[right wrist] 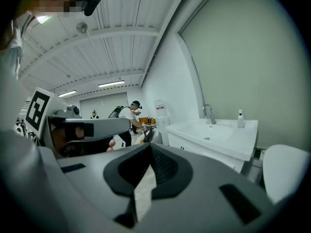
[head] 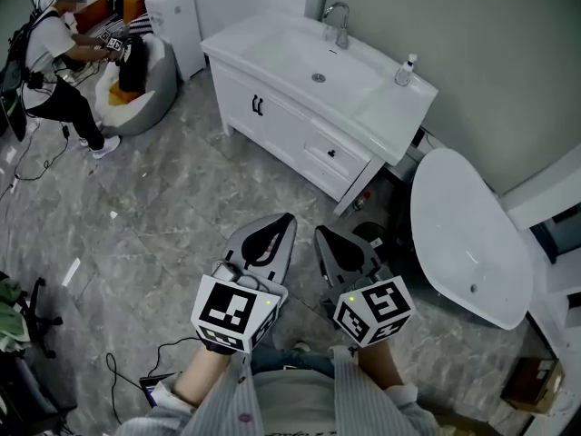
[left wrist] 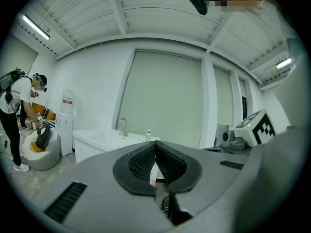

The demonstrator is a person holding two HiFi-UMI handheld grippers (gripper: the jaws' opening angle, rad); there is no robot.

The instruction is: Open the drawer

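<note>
I hold both tools out in front of me, side by side above the grey tiled floor (head: pixel 182 207), both aimed toward the vanity (head: pixel 272 107). My left gripper (head: pixel 287 221) has its jaws pressed together with nothing between them; its own view shows the ribbed pads (left wrist: pixel 141 161) meeting in one line at the tip. My right gripper (head: pixel 320 234) is the same, jaws together and empty, its pads (right wrist: pixel 163 166) touching along their front edge. The two tips sit near each other without touching, and each marker cube, left (head: pixel 234 312) and right (head: pixel 374 310), sits just above my wrist. The drawer (head: pixel 334 157) is in the right-hand part of the vanity front, below the counter, marked by a small dark handle (head: pixel 331 153); its face lies flush with the panel, so it is closed. It is well apart from both tools, with open floor between. To its left are two cabinet doors with a pair of dark handles (head: pixel 257 105). On top, the sink (head: pixel 309 62) has a faucet (head: pixel 339 21) at the back, and a soap bottle (head: pixel 404 69) stands at the counter's right end. A white oval tub (head: pixel 467 234) stands to the right of the vanity. Far off at the upper left a person (head: pixel 50 53) bends over a grey beanbag (head: pixel 150 94), beside a narrow white cabinet (head: pixel 177 25). Cables (head: pixel 136 361) trail on the floor near my left arm.
</note>
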